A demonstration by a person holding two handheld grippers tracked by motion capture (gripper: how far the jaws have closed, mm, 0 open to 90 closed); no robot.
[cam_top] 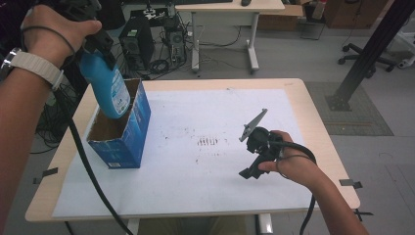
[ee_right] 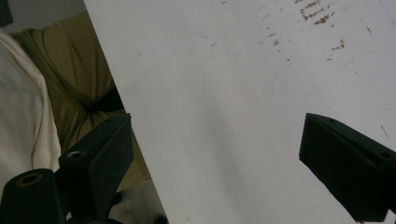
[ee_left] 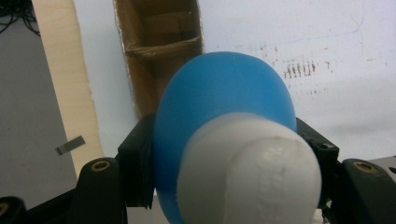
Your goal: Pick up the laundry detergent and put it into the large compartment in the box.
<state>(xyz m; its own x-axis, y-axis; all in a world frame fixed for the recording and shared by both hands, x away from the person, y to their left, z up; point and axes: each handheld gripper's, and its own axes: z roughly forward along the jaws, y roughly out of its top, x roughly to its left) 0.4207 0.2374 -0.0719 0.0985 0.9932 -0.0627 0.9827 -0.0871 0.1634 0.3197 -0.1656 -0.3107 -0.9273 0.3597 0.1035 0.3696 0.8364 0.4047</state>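
Over the open blue box (cam_top: 128, 128), the left gripper (cam_top: 93, 46) clamps a blue bottle (cam_top: 106, 90), apparently cap-up.

i see a white sheet (cam_top: 195, 161) covering most of the wooden table (cam_top: 313, 122), with a patch of dark smudges (cam_top: 208, 142) near its middle. bits of tape (cam_top: 350, 183) stick to the table's edges. behind the table, on the grey floor, a black pc tower (cam_top: 134, 44) stands among tangled cables (cam_top: 166, 61), just beside a white desk (cam_top: 230, 10). an office chair base (cam_top: 364, 56) sits well off to the right, near a black slanted post (cam_top: 372, 51) bolted to a floor plate.
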